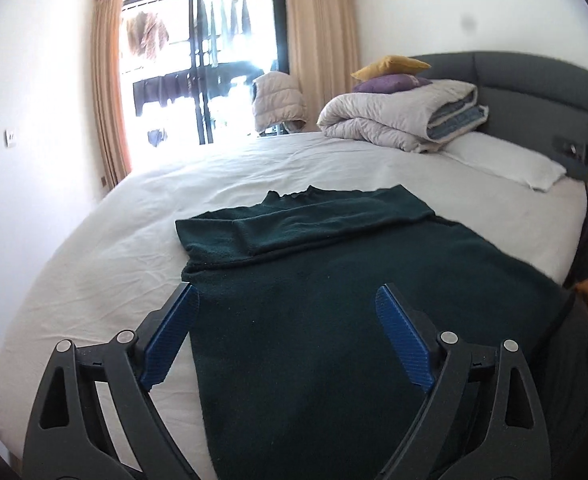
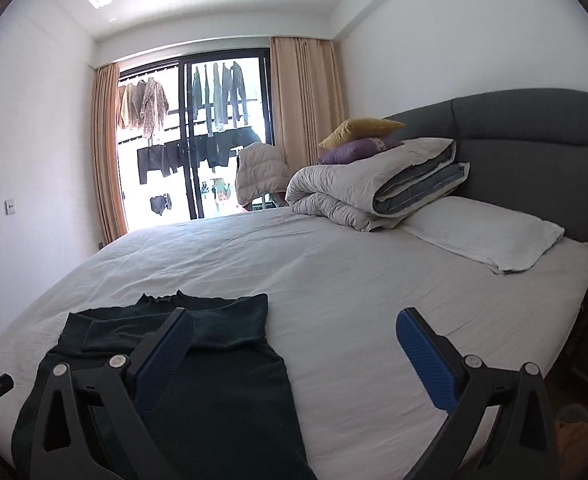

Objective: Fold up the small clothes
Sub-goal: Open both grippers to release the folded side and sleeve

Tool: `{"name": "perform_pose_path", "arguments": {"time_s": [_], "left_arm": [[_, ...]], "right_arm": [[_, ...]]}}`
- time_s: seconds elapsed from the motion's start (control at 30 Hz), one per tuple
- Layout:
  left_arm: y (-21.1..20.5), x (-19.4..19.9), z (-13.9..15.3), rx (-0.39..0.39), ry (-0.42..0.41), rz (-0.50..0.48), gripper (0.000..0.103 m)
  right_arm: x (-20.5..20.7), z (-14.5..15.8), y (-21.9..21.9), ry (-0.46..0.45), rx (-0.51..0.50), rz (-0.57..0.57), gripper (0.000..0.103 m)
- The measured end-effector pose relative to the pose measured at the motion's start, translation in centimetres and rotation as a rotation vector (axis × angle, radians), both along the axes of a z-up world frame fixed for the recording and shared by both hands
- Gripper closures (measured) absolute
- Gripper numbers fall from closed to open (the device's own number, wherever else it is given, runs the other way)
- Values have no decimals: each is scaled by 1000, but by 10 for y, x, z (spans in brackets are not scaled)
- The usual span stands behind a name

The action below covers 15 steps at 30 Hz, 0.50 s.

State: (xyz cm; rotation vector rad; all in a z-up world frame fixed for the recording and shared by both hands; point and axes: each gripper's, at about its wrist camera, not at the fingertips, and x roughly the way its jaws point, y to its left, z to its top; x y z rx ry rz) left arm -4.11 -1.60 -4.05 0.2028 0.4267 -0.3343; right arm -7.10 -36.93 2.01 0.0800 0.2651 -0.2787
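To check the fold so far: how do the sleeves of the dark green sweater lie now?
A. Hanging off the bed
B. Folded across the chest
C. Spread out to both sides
B: the dark green sweater has its sleeves laid across its upper body.

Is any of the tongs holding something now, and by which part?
Nothing is held. The left tongs and right tongs are both open above the dark green garment.

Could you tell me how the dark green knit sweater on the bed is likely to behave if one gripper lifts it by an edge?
The dark green knit sweater would probably droop limply: its folded sleeves lie flat and follow the white bedsheet. The fuzzy knit likely grips the blue finger pads rather than slipping. Lifted at one point, the folds would likely fall open.
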Motion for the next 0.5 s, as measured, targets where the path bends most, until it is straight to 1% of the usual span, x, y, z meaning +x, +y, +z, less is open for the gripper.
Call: {"name": "perform_pose_path", "arguments": {"time_s": [0.1,0.2,0.27,0.33,0.43,0.47,0.5], "left_arm": [[-7,-30,-10,142,-23,-41,12],[-7,-58,-28,288,-36,-78,11],[-6,-76,-43,405,-63,-102,11],[-5,-90,-57,498,-76,-135,11],[-9,-112,-78,615,-106,-190,11],[-12,-118,-86,659,-125,-205,11],[-15,-124,-93,697,-144,-218,11]], "right_arm": [[-12,-4,15,54,-25,54,0],[-14,-20,33,142,-64,100,0],[-15,-33,44,184,-77,128,0],[-16,-43,51,212,-49,158,0],[-15,-57,60,252,0,196,1],[-15,-59,65,260,0,207,5],[-15,-62,69,268,-4,219,6]]}}
